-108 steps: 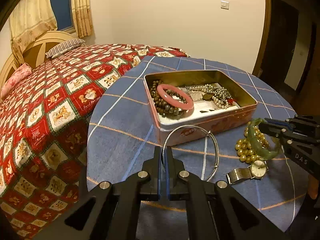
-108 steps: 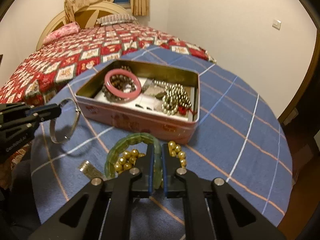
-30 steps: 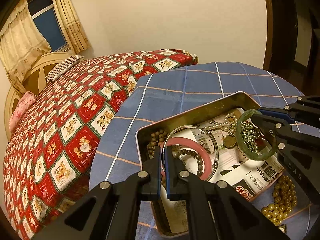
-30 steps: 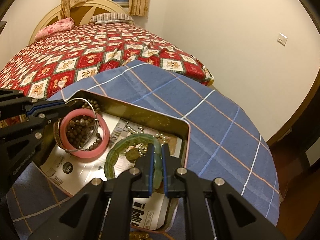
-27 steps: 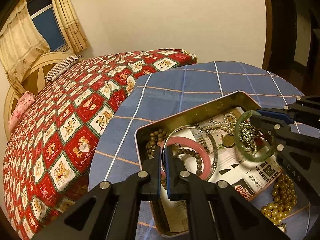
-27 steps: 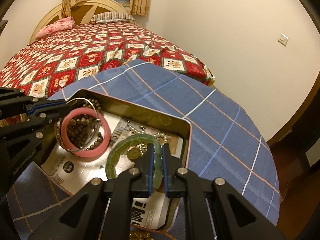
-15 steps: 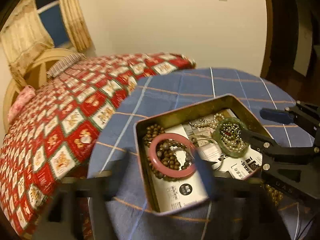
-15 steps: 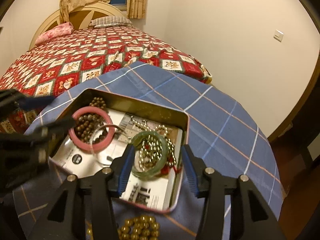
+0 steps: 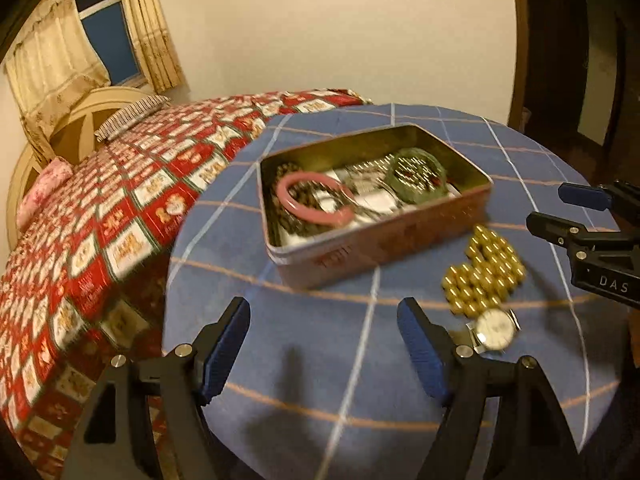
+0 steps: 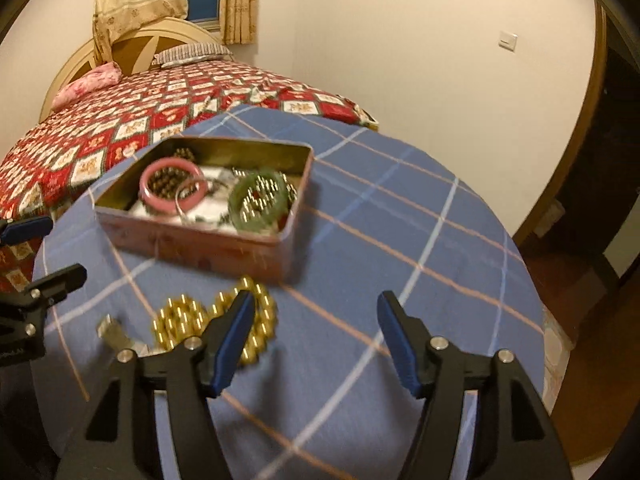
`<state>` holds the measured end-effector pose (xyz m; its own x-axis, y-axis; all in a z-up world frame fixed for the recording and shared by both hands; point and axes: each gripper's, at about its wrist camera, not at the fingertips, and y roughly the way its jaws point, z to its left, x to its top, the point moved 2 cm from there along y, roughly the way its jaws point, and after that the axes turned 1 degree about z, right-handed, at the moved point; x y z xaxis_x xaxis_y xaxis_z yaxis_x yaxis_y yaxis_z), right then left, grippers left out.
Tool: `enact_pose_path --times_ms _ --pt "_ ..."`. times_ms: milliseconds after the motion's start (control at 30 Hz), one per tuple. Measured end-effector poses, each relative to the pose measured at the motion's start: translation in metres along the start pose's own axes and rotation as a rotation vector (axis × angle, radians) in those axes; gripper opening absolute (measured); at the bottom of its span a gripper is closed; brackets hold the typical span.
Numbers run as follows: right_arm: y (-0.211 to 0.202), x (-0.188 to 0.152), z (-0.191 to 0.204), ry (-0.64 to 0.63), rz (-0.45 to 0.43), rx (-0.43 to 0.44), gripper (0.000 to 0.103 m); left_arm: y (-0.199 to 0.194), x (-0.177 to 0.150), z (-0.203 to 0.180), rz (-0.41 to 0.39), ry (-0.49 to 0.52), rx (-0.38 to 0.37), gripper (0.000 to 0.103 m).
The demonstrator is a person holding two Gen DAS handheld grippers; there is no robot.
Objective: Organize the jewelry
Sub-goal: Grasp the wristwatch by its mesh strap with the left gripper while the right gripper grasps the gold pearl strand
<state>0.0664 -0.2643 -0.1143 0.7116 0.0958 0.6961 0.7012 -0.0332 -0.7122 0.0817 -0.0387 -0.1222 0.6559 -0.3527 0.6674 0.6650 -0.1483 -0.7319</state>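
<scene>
Jewelry: on blue checked counter [image 9: 320,360], tin [image 9: 384,236] holding pink bangle [image 9: 314,200] and green bangle [image 9: 416,176]; gold beads [image 9: 480,272] and watch [image 9: 494,330] on cloth just beside tin. Left tongs [image 9: 324,344] spread wide, empty. Right tongs [image 10: 316,340] opening, nothing between.

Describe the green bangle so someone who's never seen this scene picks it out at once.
Start at the round table with the blue plaid cloth, then the open rectangular tin on it. Inside the tin, at the end away from the bed, lies the green bangle, resting flat over a heap of small metallic beads. Its neighbour, the pink bangle, sits at the other end over dark brown beads; only this ring is translucent green.
</scene>
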Motion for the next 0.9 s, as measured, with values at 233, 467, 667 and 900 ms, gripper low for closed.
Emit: enact_pose_path --times_ms 233,467,667,900 --pt "-0.018 -0.016 -0.010 0.020 -0.023 -0.026 0.070 -0.002 -0.018 -0.013 0.031 0.024 -0.019 0.076" --pt "-0.016 -0.021 -0.015 0.047 -0.033 -0.037 0.072 -0.012 -0.008 -0.026 -0.015 0.017 -0.044 0.076" --pt "-0.012 -0.026 -0.019 0.059 -0.022 -0.040 0.072 0.017 -0.009 -0.048 0.040 0.086 -0.014 0.076" --pt "-0.011 -0.027 -0.026 0.087 -0.026 -0.034 0.072 0.025 -0.017 -0.031 0.033 0.093 0.056 0.083"
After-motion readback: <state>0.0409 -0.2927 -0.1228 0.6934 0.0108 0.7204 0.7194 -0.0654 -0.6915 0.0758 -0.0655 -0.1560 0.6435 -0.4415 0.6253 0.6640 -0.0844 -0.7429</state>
